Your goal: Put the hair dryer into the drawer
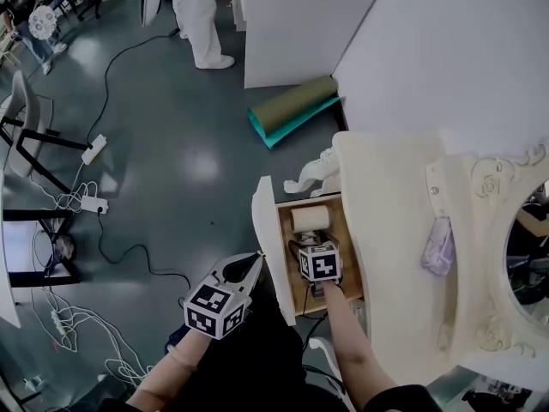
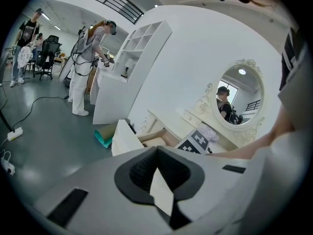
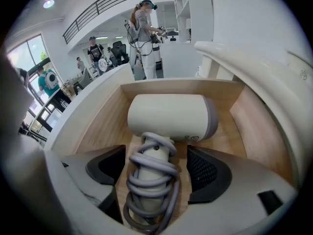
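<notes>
The cream hair dryer (image 1: 310, 219) (image 3: 168, 116) lies on the floor of the open wooden drawer (image 1: 288, 269) (image 3: 254, 126), its grey cord wound round the handle. My right gripper (image 1: 310, 251) (image 3: 155, 155) reaches down into the drawer and stands open. Its dark pads sit either side of the wrapped handle with a gap on both sides. My left gripper (image 1: 255, 264) (image 2: 156, 151) hovers just outside the white drawer front (image 1: 268, 230). It is shut, with its tips together and nothing in it.
The drawer belongs to a cream dressing table (image 1: 386, 230) with an oval mirror (image 1: 527, 247); a clear plastic bag (image 1: 437, 247) lies on its top. On the floor are a rolled mat (image 1: 296, 108) and cables with power strips (image 1: 90, 202). A person in white (image 1: 202, 24) stands far off.
</notes>
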